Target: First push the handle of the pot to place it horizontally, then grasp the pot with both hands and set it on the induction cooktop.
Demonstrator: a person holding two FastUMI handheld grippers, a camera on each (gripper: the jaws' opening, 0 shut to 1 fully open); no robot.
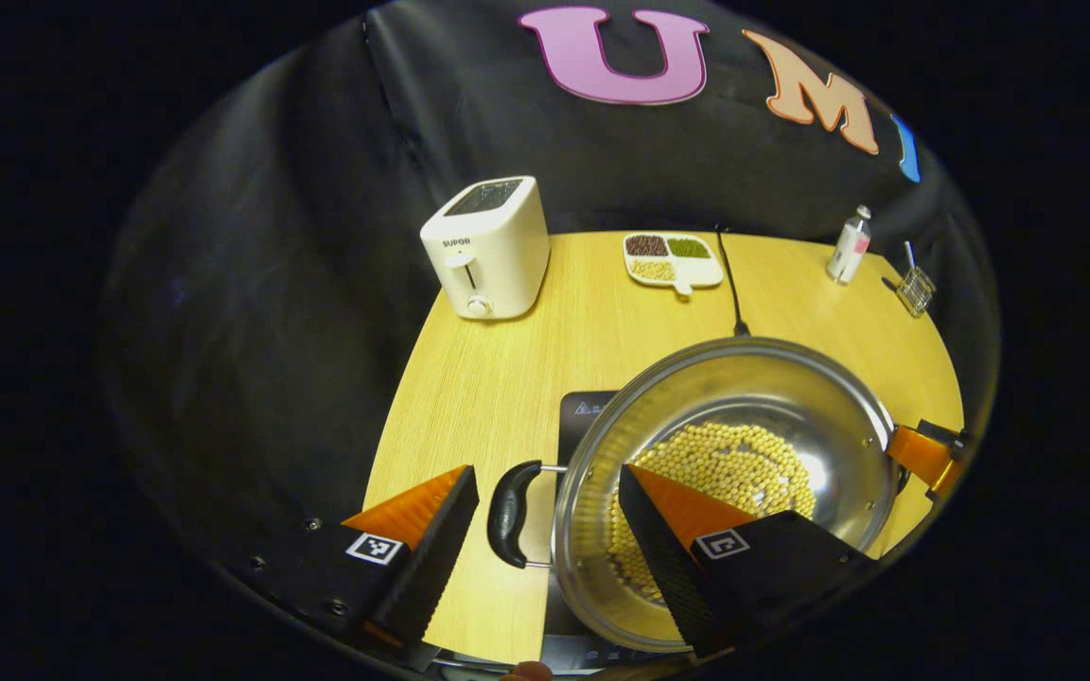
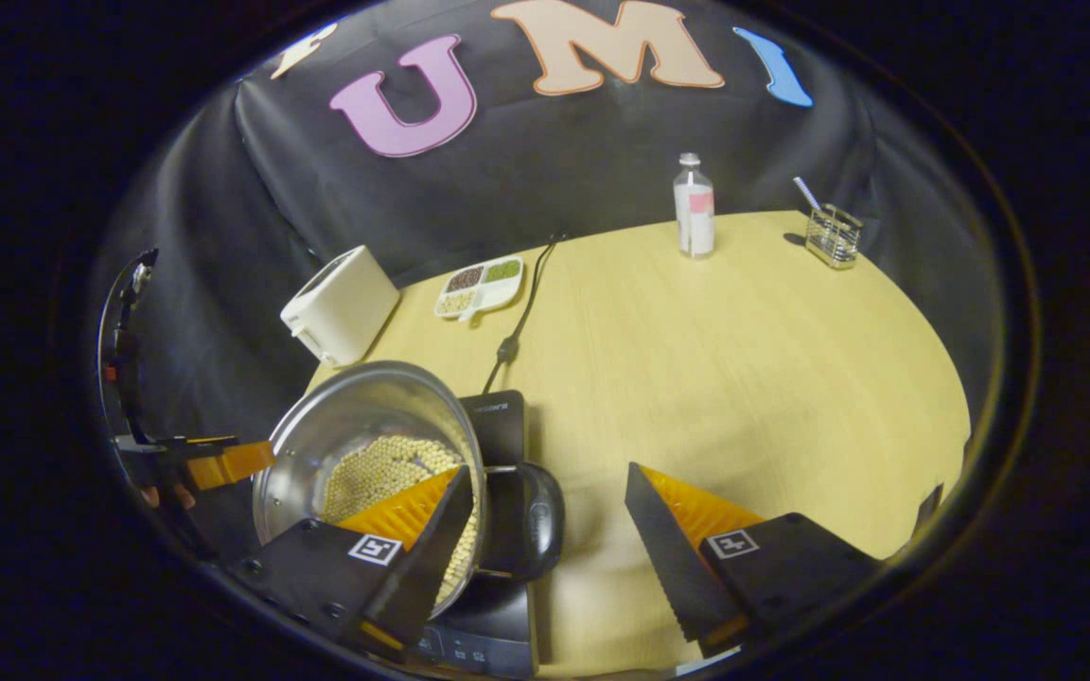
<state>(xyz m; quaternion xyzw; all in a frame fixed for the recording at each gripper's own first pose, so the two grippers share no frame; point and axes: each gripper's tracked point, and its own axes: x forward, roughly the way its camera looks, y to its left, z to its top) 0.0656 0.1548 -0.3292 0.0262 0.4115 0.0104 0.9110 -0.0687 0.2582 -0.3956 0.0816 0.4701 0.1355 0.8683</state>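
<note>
Steel pot (image 1: 772, 416) over cooktop (image 1: 583, 416), handles (image 1: 512, 514) horizontal, facing open grippers.

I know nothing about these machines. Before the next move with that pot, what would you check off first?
1. Jaws of the left gripper open astride the black handle of the pot: ok.
2. Jaws of the right gripper open astride the other handle: ok.
3. The pot sits over the induction cooktop: ok. Centred on it: cannot tell.
4. The pot is upright, with the beans inside: ok.
5. The power cord trails away behind the pot, apart from both grippers: ok.
</note>
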